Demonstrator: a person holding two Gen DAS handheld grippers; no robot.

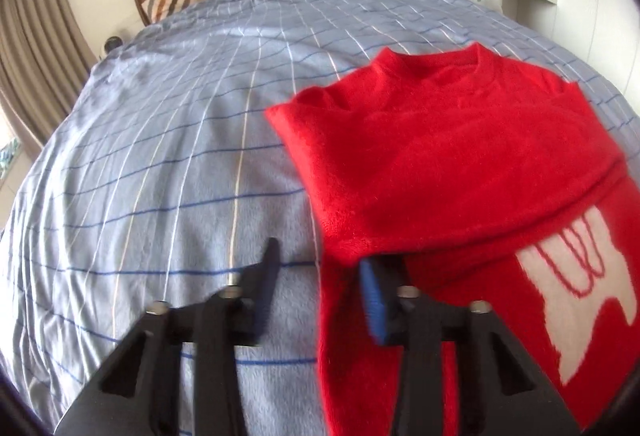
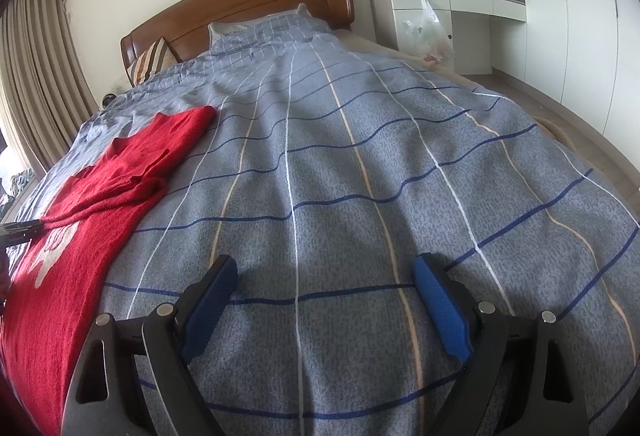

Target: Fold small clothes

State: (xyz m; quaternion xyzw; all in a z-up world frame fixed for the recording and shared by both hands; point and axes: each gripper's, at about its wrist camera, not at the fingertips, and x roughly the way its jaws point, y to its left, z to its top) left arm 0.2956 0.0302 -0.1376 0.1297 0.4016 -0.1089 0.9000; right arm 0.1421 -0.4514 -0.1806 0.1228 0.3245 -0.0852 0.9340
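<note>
A small red sweater with a white figure on its front lies on the blue checked bedspread. One sleeve is folded across its chest. My left gripper is open at the sweater's left edge; its right finger lies under the folded sleeve's edge and its left finger is over bare bedspread. In the right wrist view the sweater lies at the far left. My right gripper is open and empty over the bedspread, to the right of the sweater.
A wooden headboard and pillows are at the far end of the bed. A white desk with a plastic bag stands at the right, with wardrobe doors beside it. Curtains hang at the left.
</note>
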